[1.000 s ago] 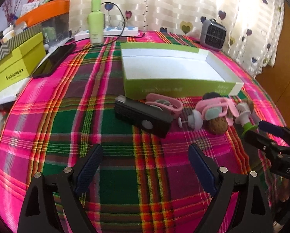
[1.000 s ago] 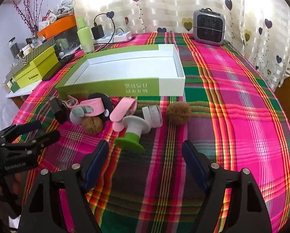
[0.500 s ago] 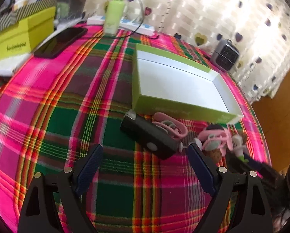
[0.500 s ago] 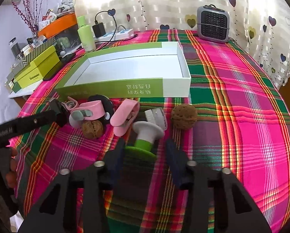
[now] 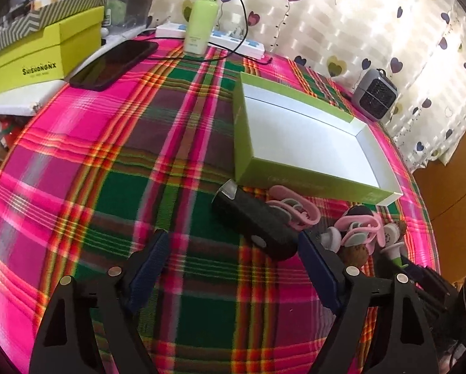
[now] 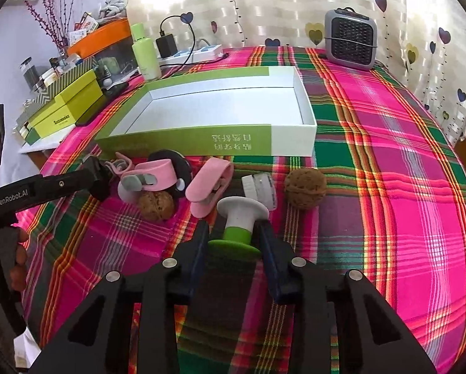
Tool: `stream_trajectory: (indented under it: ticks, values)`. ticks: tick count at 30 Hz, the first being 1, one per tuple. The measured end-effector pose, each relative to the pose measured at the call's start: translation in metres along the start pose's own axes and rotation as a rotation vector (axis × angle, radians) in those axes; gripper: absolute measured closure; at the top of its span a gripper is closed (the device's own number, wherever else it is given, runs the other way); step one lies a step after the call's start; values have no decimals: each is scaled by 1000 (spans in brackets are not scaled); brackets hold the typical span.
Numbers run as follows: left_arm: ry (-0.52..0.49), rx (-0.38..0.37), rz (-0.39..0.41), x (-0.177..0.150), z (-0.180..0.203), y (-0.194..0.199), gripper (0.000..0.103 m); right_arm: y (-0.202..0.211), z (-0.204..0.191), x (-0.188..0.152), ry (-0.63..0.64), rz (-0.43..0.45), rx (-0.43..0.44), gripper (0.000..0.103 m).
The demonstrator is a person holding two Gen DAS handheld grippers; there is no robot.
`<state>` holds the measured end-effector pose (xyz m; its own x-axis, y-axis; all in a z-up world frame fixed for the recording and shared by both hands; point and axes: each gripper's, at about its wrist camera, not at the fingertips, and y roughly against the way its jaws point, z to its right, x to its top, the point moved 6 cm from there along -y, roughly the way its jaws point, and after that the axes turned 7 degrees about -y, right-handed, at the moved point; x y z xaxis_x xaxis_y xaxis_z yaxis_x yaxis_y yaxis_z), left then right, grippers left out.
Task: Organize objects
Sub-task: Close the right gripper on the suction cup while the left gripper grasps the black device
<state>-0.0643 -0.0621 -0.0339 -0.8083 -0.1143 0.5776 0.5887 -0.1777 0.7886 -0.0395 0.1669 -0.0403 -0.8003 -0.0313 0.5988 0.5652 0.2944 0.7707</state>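
- Left gripper [image 5: 233, 249]: jaws spread wide and holding nothing, facing the black case [image 5: 254, 227], likely its next pick.
- Right gripper [image 6: 233, 238]: fingers narrowed around the green-and-white stopper [image 6: 240, 222]; firm grip uncertain.
- Box [image 6: 183, 143]: empty, just behind the clutter, ready to receive it.

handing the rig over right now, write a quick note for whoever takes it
Right gripper: fingers on either side of the green-and-white stopper, which stands on the cloth; the pictures do not show whether it is clamped yet.
Left gripper: open, holding nothing, hovering low near the black flashlight.
The green box has nothing in it.
In front of the box on the cloth: flashlight, pink clips, two walnuts, a small white roll.
Done: nothing boxed yet.
Left: probably finish the grasp on the stopper, put it in the box, then the rest of the cluster.
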Motion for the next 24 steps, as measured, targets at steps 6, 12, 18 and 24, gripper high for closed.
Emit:
stream_trajectory:
  ticks: [6,12,18,24]
  values:
    - [-5,70,-12,-7,-21,5,20,0,-1,-1,-6,-2,13,69]
    - [29,58,-1,-2,-26,7,22,0,-2,-1,-11,-3,19,69]
    - [23,32,18,12,-6,3,22,-1,-1,0,-15,-1,20,69]
    - [5,28,-20,12,5,-11,22,-2,-1,1,-10,-1,19,69]
